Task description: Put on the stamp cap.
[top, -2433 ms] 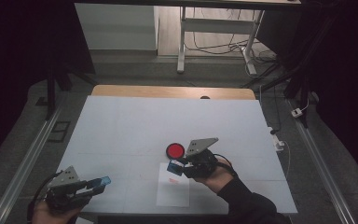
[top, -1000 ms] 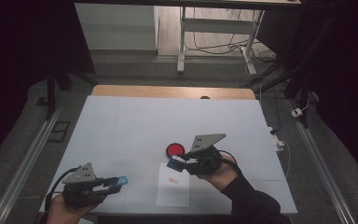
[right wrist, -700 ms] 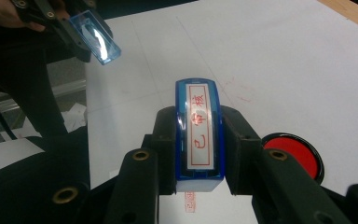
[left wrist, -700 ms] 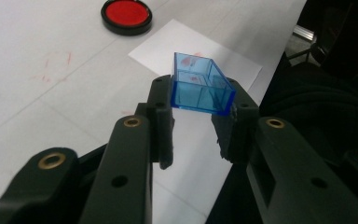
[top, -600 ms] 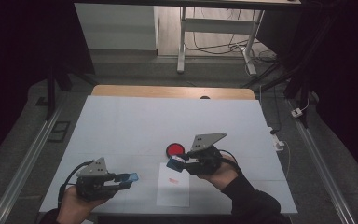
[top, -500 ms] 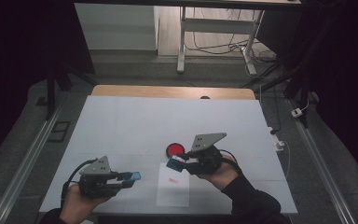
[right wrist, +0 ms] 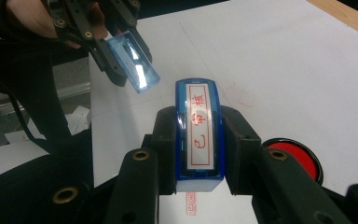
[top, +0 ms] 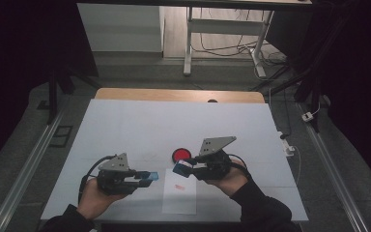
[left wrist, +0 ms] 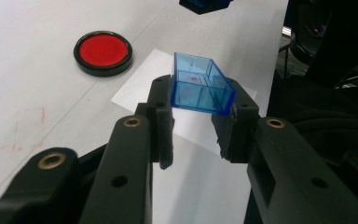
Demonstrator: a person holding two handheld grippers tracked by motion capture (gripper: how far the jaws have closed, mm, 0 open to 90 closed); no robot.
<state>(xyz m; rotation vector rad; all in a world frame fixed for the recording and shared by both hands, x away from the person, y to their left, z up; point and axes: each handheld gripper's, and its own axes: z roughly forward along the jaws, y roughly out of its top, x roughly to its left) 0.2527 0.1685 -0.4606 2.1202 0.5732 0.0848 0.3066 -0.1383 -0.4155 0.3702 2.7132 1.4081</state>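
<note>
My left gripper (left wrist: pixel 193 109) is shut on a clear blue stamp cap (left wrist: pixel 200 86), held above the table; the cap (top: pixel 148 177) shows at the jaw tips in the high view, and the cap (right wrist: pixel 134 60) also appears at upper left in the right gripper view. My right gripper (right wrist: pixel 199 140) is shut on a blue rectangular stamp (right wrist: pixel 199 130), its face with red characters turned up. In the high view this stamp (top: pixel 182 167) hangs over the top edge of a white paper sheet (top: pixel 179 200). The sheet bears a red stamped mark (top: pixel 179 186). The two grippers face each other a short gap apart.
A round red ink pad (top: pixel 181 154) in a black rim lies just behind the right gripper; the same pad (left wrist: pixel 103 52) sits left of the paper in the left gripper view. The white table top (top: pixel 174 121) has a wooden far edge. Metal rails run along both sides.
My left gripper has travelled right along the table's front with the blue cap, closing the gap to the right gripper. The right gripper and its stamp have stayed where they were.
</note>
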